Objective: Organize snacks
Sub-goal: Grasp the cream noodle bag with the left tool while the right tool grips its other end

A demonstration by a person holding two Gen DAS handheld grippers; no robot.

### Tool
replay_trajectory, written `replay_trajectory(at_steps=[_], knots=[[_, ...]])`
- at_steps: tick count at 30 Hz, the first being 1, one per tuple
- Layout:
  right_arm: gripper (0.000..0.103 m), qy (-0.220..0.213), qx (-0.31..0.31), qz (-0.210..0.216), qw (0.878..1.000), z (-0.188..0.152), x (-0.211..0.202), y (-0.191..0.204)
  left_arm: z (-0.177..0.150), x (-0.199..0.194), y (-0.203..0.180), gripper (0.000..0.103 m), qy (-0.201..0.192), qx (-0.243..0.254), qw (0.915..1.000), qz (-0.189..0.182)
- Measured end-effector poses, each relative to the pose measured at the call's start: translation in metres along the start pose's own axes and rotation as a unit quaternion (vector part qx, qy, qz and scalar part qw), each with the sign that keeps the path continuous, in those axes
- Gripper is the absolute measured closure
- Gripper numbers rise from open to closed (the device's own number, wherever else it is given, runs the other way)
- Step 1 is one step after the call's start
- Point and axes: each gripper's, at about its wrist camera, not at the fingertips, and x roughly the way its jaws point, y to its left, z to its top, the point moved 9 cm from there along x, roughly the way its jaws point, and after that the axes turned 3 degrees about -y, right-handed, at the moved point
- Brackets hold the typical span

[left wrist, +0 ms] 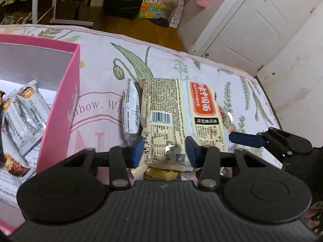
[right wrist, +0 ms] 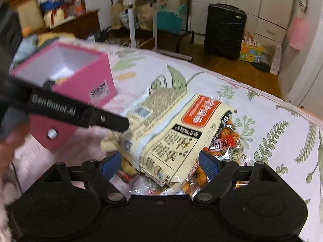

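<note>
A cream noodle packet (left wrist: 177, 111) with a red label lies on the floral bedsheet. My left gripper (left wrist: 164, 152) has its blue pads pressed on either side of the packet's narrowed near end. A small silver packet (left wrist: 131, 111) leans against the noodle packet's left side. Left of it stands the open pink box (left wrist: 60, 100) with several silver snack packets (left wrist: 26, 109) inside. My right gripper (right wrist: 160, 164) is open, straddling the near corner of the noodle packet (right wrist: 173, 129) and a clear bag of orange snacks (right wrist: 228, 137) beneath it. The pink box (right wrist: 80, 74) shows behind the left gripper's black body (right wrist: 80, 113).
The floral bedsheet (left wrist: 101, 70) ends at a far edge, with wooden floor (left wrist: 141, 26) beyond. A black suitcase (right wrist: 224, 30), a white door (left wrist: 252, 20), a white stand (right wrist: 132, 18) and cluttered bags sit around the room. A person's hand (right wrist: 8, 141) shows at the left.
</note>
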Motion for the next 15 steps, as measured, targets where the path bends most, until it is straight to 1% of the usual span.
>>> replay_trajectory(at_steps=[3, 5, 7, 10, 11, 14, 15], knots=[[0.016, 0.014, -0.022, -0.006, 1.0, -0.007, 0.01, -0.002, -0.004, 0.009, 0.002, 0.066, 0.019, -0.003, 0.9998, -0.009], [0.016, 0.021, -0.024, -0.009, 0.999, -0.01, 0.016, -0.005, -0.004, 0.014, 0.005, 0.066, 0.03, -0.019, 0.9992, -0.02], [0.016, 0.022, -0.019, -0.002, 1.0, -0.011, 0.021, -0.008, -0.005, 0.019, 0.007, 0.066, 0.037, -0.035, 0.9984, -0.023], [0.014, 0.013, -0.013, 0.013, 1.0, -0.01, 0.026, -0.008, -0.005, 0.024, 0.01, 0.066, 0.038, -0.05, 0.9977, -0.024], [0.011, 0.007, -0.014, 0.014, 1.0, -0.011, 0.027, -0.006, -0.006, 0.026, 0.01, 0.066, 0.037, -0.053, 0.9976, -0.024], [0.009, 0.0, -0.052, 0.01, 0.999, -0.014, 0.033, 0.002, -0.009, 0.032, 0.008, 0.064, 0.035, -0.049, 0.998, -0.02], [0.008, -0.003, -0.059, 0.007, 0.998, -0.013, 0.034, 0.003, -0.01, 0.035, 0.007, 0.062, 0.032, -0.048, 0.9982, -0.014]])
